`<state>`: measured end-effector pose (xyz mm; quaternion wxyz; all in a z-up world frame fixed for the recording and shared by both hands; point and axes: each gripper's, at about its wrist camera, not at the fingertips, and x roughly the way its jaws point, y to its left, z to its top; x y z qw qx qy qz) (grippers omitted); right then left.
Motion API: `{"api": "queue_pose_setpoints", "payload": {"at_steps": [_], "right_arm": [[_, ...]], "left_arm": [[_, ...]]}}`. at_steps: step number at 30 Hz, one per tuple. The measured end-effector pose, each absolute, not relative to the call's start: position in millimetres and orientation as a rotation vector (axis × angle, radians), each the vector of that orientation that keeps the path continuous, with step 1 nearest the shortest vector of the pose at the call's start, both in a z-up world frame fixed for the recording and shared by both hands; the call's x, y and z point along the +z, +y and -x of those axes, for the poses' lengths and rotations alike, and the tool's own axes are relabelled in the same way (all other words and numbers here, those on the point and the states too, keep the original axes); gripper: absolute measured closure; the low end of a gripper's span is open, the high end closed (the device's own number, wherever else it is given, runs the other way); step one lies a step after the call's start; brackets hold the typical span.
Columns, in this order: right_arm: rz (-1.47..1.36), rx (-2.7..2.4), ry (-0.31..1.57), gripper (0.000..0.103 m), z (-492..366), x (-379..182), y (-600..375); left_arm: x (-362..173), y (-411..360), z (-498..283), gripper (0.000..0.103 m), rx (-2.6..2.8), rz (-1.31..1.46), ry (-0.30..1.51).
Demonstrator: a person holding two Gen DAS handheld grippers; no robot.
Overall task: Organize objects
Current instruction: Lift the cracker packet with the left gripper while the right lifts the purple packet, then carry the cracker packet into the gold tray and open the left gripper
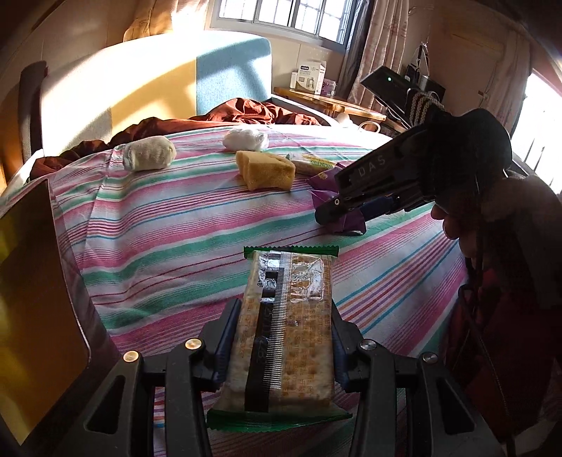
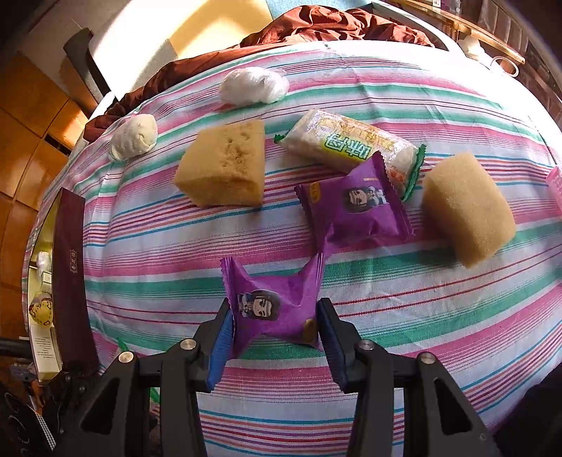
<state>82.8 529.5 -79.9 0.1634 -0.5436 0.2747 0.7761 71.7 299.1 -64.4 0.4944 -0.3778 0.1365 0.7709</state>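
Note:
My left gripper (image 1: 282, 309) is shut on a long cracker packet (image 1: 286, 316) with green ends, held above the striped bed sheet (image 1: 168, 225). My right gripper (image 2: 275, 318) is shut on a purple snack packet (image 2: 277, 306), which crumples between the blue pads. In the left wrist view the right gripper (image 1: 325, 214) presses that purple packet (image 1: 346, 223) down on the sheet at the right. On the sheet (image 2: 158, 246) beyond lie a second purple packet (image 2: 354, 211), a green-and-white cracker packet (image 2: 351, 144), two yellow sponges (image 2: 224, 165) (image 2: 467, 211) and two white bundles (image 2: 253, 86) (image 2: 133, 137).
An open box with a dark maroon wall (image 2: 72, 274) stands at the left edge of the bed, small items inside it. A brown blanket (image 2: 316, 24) is bunched at the far end. A wooden side table (image 1: 333, 103) with boxes stands by the window.

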Motion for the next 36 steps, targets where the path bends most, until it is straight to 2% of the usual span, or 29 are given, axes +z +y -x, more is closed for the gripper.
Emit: {"api": "queue_pose_setpoints", "payload": {"at_steps": [6, 12, 26, 27, 29, 36], "right_arm": [[1.553, 2.213, 0.765, 0.056, -83.4, -79.0, 528.4], [1.561, 2.213, 0.735, 0.056, -80.7, -79.1, 525.1], [1.569, 2.215, 0.732, 0.056, -79.7, -79.2, 524.1], [1.570, 2.215, 0.731, 0.056, -79.7, -79.3, 524.1], [1.572, 2.216, 0.729, 0.056, -79.3, -79.4, 523.8], [1.590, 2.238, 0.708, 0.056, -75.0, -78.3, 518.8]], "left_arm": [[-28.1, 269.3, -47.1, 0.057, 1.951, 0.890, 0.234], [-5.5, 228.1, 20.0, 0.057, 2.127, 0.961, 0.148], [-48.7, 139.7, 189.3, 0.057, 2.391, 1.383, -0.121], [-49.2, 134.4, 193.9, 0.056, 2.404, 1.382, -0.146], [-47.5, 129.0, 200.0, 0.047, 2.431, 1.374, -0.151], [-26.5, 112.0, 167.9, 0.045, 2.507, 1.244, -0.080]]}}
